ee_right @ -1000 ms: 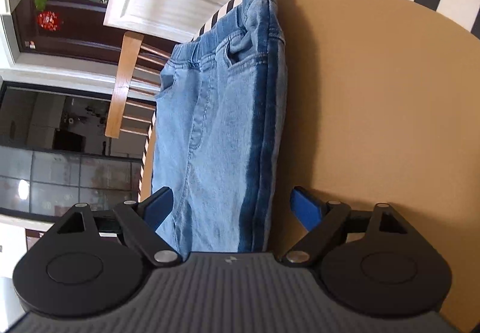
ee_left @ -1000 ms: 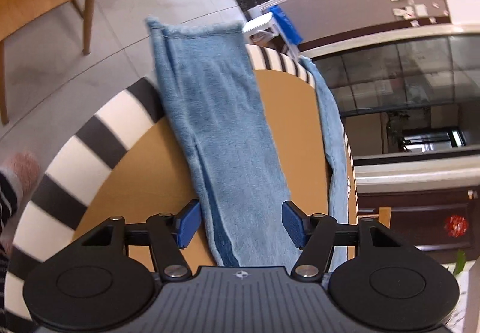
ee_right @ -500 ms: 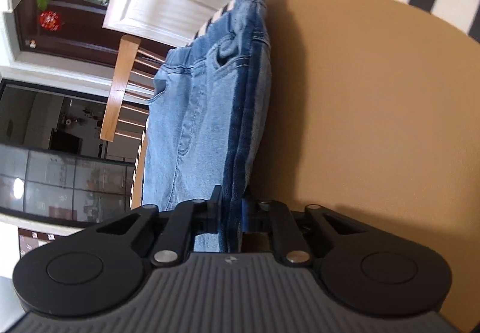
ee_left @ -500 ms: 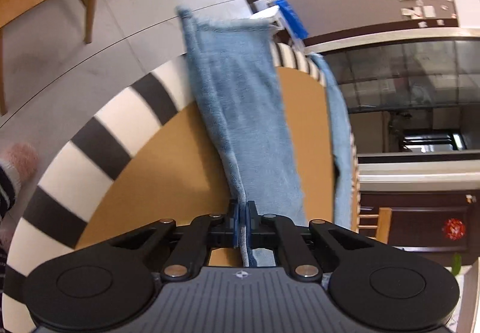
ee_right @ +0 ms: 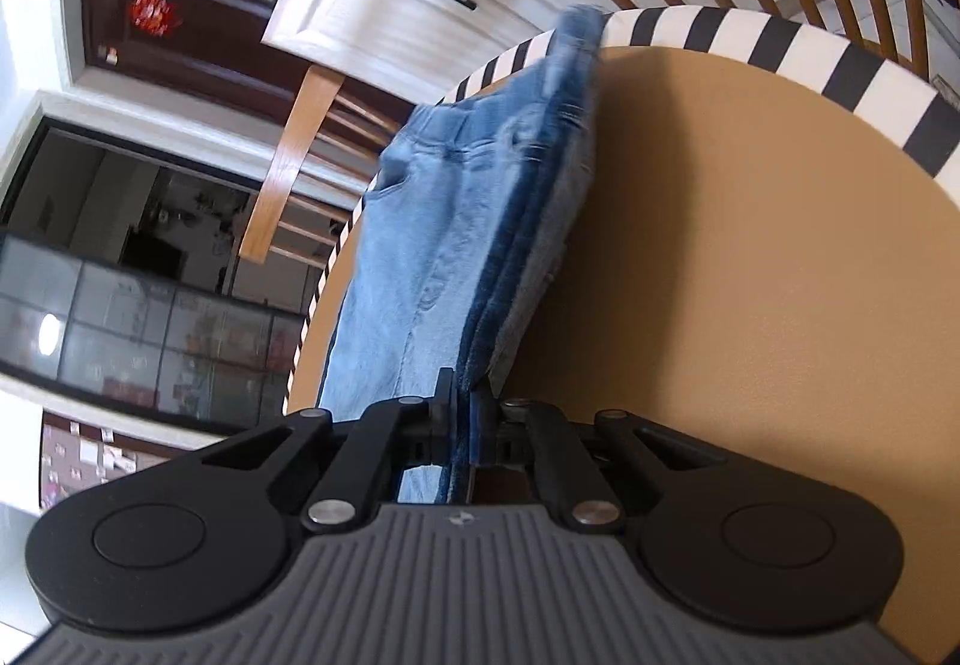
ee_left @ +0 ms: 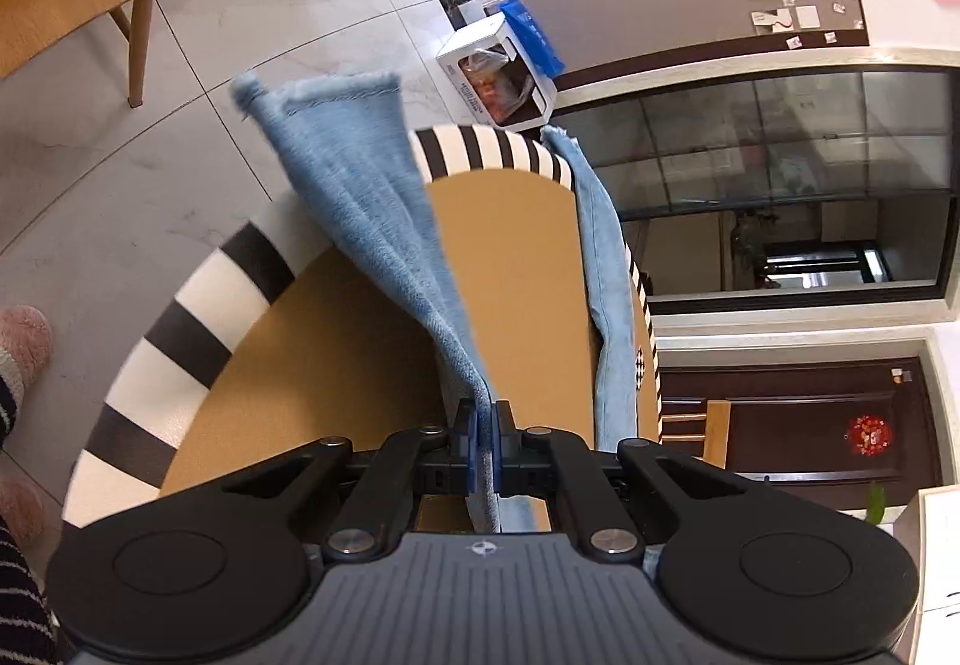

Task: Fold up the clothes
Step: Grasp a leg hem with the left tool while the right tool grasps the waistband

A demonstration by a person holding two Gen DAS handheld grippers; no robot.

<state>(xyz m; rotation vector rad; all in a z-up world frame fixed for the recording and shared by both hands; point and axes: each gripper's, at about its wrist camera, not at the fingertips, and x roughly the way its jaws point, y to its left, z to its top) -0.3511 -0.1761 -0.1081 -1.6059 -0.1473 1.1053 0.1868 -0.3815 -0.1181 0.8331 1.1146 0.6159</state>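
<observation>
The left claw (ee_left: 483, 446) was pressed together, pinching a fold of the jeans (ee_left: 384, 221) along one leg. That leg rose off the round worktop (ee_left: 516, 257) in a taut ridge, and its frayed hem (ee_left: 324, 89) hung past the striped black-and-white rim (ee_left: 198, 317), out over the tiled floor (ee_left: 252, 5). The other leg (ee_left: 606, 269) lay along the far edge of the worktop, partly draped over the rim. Bare tan surface stood open between the two legs.

The right claw (ee_right: 467, 425) was also squeezed shut, gripping the stacked, darker side seam of the jeans near the waist end (ee_right: 480, 155). The waistband reached the striped rim (ee_right: 750, 35) at the far side. To the right of the denim the worktop lay bare and wide. A wooden chair back (ee_right: 288, 149) stood just beyond the rim on the left.
</observation>
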